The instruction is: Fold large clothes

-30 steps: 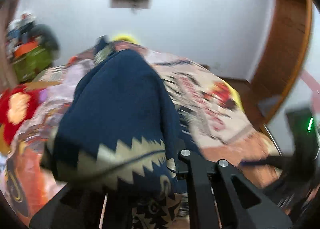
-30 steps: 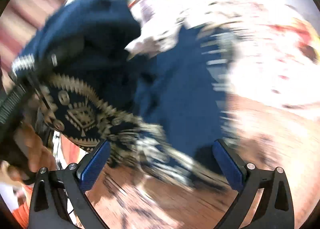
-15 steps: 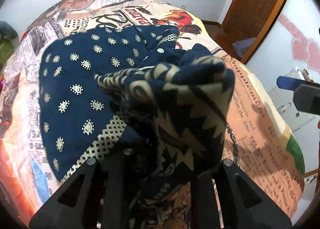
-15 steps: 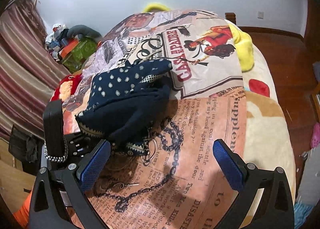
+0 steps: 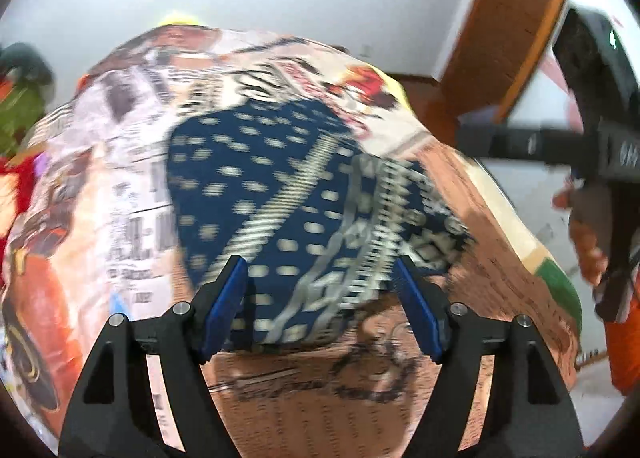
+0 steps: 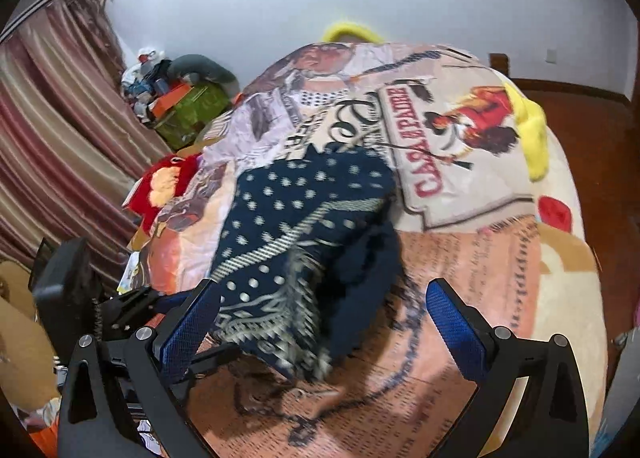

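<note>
Left wrist view: the left gripper (image 5: 320, 298) has just been opening, and its jaws are wide. The dark blue cloth with cream dots and zigzag trim (image 5: 280, 194) lies between them on the bed with the printed newspaper blanket (image 5: 460, 398), let go.

Right wrist view: the right gripper (image 6: 324, 322) is wide apart too, holding nothing. The cloth (image 6: 304, 218) looks bunched. Next, I think, pull the edges flat before folding again.

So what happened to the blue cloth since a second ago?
The left hand-held gripper has just been opening and let go of the blue cloth, which now lies folded on the bedspread. The right hand-held gripper stayed open, empty.
</note>
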